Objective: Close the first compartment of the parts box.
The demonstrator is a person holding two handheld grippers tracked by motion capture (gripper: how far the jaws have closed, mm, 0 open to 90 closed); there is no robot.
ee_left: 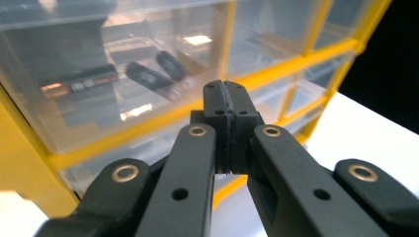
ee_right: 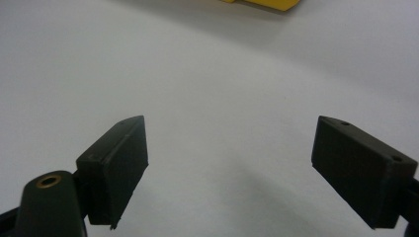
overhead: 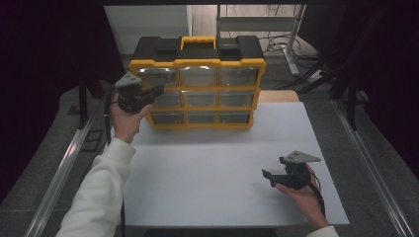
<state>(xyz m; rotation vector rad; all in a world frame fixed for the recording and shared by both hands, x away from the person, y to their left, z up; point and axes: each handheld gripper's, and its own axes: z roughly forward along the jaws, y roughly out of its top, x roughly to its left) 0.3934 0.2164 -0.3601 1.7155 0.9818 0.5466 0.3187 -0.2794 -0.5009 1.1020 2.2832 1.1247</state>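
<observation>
White table [overhead: 212, 173], dark room around it. Yellow drawer organizer [overhead: 197, 84] sits at 12 o'clock. Left gripper [ee_left: 227, 98] has its jaws pressed together on nothing, right at the left column drawers. Right gripper [ee_right: 230, 168] hovers wide open at 4 o'clock. With jaws like that it can't hook a drawer, and poking could shove the cabinet back.

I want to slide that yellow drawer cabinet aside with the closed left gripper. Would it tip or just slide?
The cabinet looks wide and low for its depth, so it would probably slide rather than tip. The left gripper, jaws shut, sits near its upper rows; pushing that high raises the tipping risk. The clear drawers look like thin plastic and hold loose items, which may rattle.
</observation>
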